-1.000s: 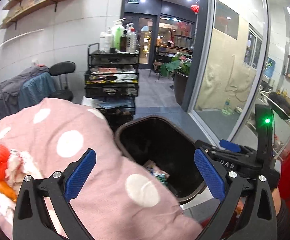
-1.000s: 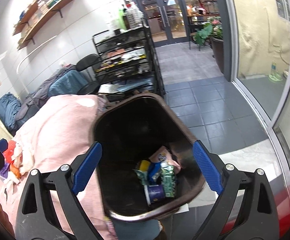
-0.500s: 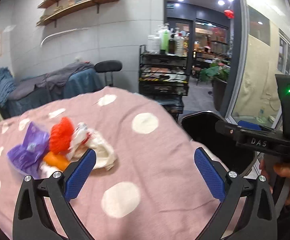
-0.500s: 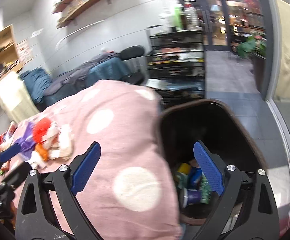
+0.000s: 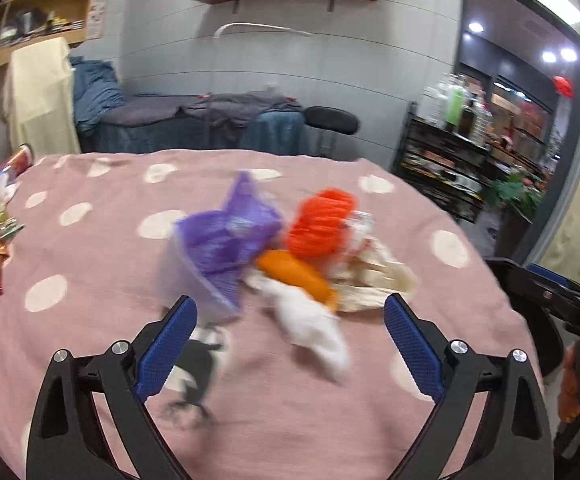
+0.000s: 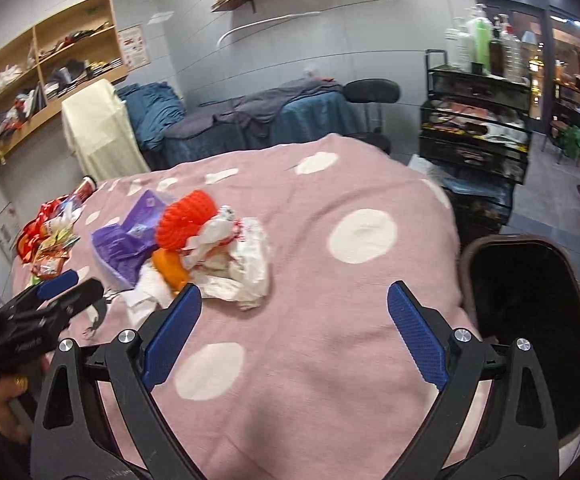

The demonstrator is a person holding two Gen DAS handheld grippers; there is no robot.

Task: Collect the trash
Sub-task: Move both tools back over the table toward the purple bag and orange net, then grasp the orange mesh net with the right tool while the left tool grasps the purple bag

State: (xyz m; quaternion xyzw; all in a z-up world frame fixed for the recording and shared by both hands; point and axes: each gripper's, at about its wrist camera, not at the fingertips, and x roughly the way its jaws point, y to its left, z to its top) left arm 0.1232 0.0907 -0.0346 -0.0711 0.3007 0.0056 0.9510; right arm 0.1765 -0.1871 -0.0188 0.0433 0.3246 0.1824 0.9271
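A heap of trash lies on the pink dotted cloth (image 5: 90,360): a purple wrapper (image 5: 226,240), a red-orange net (image 5: 321,220), an orange piece (image 5: 293,272), crumpled white paper (image 5: 309,320) and a white plastic bag (image 6: 242,256). My left gripper (image 5: 290,312) hovers just before the heap, and its jaws are closing. The white paper lies in the gap ahead of them, untouched. My right gripper (image 6: 294,296) stands open over bare cloth to the right of the heap, with nothing between its fingers. The dark bin (image 6: 467,256) stands at the cloth's right edge, its inside too dark to see.
Snack packets (image 6: 50,240) lie at the cloth's far left. A small black and white scrap (image 5: 202,360) lies near my left finger. Behind stand a bed with blue covers (image 6: 250,120), a black stool (image 6: 371,92) and a black trolley with bottles (image 6: 477,128).
Both views have swung left from the bin onto the cloth. The trash heap now sits in front of the left gripper, and the bin has slid to the right edge.
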